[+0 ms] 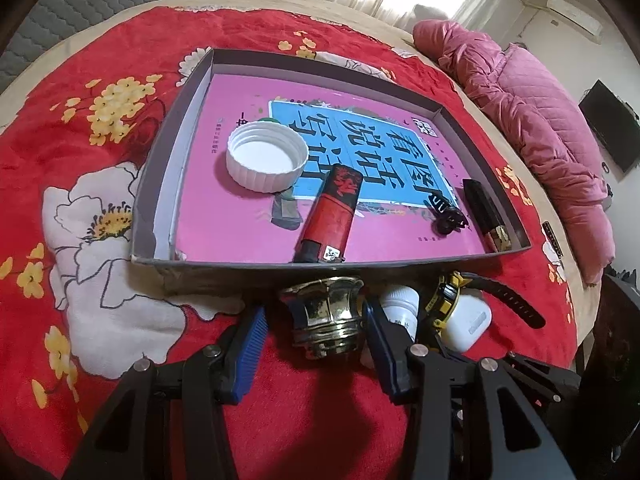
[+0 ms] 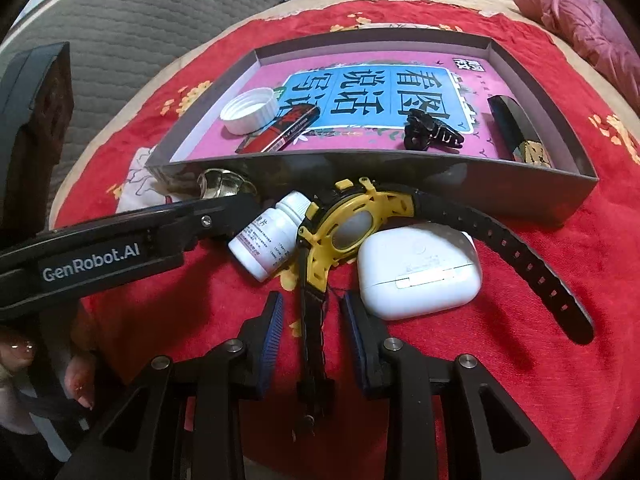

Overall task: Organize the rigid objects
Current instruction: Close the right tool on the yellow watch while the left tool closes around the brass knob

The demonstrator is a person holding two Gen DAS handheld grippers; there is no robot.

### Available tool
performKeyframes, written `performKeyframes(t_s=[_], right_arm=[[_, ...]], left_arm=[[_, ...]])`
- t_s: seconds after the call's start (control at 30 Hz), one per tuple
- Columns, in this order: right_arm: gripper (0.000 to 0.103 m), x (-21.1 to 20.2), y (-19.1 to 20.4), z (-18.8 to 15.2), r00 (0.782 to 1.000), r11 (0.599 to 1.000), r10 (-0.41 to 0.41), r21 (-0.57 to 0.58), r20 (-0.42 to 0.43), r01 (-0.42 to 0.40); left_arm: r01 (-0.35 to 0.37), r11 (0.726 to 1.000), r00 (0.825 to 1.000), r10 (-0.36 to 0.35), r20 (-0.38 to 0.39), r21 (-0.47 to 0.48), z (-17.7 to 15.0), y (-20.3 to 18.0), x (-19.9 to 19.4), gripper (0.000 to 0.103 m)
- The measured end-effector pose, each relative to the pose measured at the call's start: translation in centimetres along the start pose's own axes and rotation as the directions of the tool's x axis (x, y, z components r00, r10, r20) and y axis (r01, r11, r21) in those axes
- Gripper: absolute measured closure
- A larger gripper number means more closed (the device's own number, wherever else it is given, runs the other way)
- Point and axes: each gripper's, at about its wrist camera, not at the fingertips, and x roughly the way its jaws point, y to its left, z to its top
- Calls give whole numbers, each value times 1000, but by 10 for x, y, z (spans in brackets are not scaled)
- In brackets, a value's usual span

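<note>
A shallow grey box [image 1: 404, 267] [image 2: 400, 172] lined with a pink book holds a white cap [image 1: 267, 157] [image 2: 250, 110], a red lighter [image 1: 330, 214] [image 2: 282, 130], a black hair clip [image 1: 450, 220] [image 2: 432, 134] and a black bar [image 1: 486, 214] [image 2: 516, 130]. In front of it lie a gold metal cap [image 1: 326, 316] [image 2: 218, 182], a white pill bottle [image 2: 270, 236], a yellow-black watch [image 2: 352, 224] and a white earbud case [image 2: 420, 270]. My left gripper [image 1: 314, 334] is open around the gold cap. My right gripper [image 2: 312, 320] is open astride the watch strap.
The red flowered blanket [image 1: 100, 208] covers the bed. A pink quilt [image 1: 532, 120] lies at the right. A grey padded headboard [image 2: 132, 24] stands behind. The left gripper's arm [image 2: 120, 240] crosses the right wrist view.
</note>
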Motion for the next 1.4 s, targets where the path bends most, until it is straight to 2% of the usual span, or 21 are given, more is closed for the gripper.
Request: performKeyframes(t_s=[0.13, 0.3, 0.43, 0.53, 0.9, 1.13, 1.4], right_arm=[[84, -1, -7, 0, 1000, 999, 14, 32, 12, -15], [85, -2, -8, 0, 1000, 999, 22, 29, 18, -22], [89, -6, -1, 0, 999, 1000, -7, -22, 37, 8], [92, -11, -5, 0, 999, 1000, 19, -3, 50, -19], [93, -27, -7, -1, 991, 996, 88, 3, 103, -89], [94, -43, -12, 1, 975, 988, 148, 19, 168, -153], [93, -35, -13, 0, 978, 985, 162, 36, 133, -168]], left_arm=[[18, 1000, 1000, -18, -9, -11, 1, 2, 2, 60], [20, 1000, 1000, -20, -21, -1, -1, 1, 4, 66], [28, 1000, 1000, -28, -8, 7, -2, 2, 2, 66], [33, 999, 999, -33, -3, 3, -5, 4, -1, 66], [37, 999, 999, -38, 30, 21, -14, 6, -24, 66], [31, 999, 997, -33, 73, 31, -14, 3, -38, 66], [36, 999, 997, -37, 63, 15, -14, 6, -37, 66]])
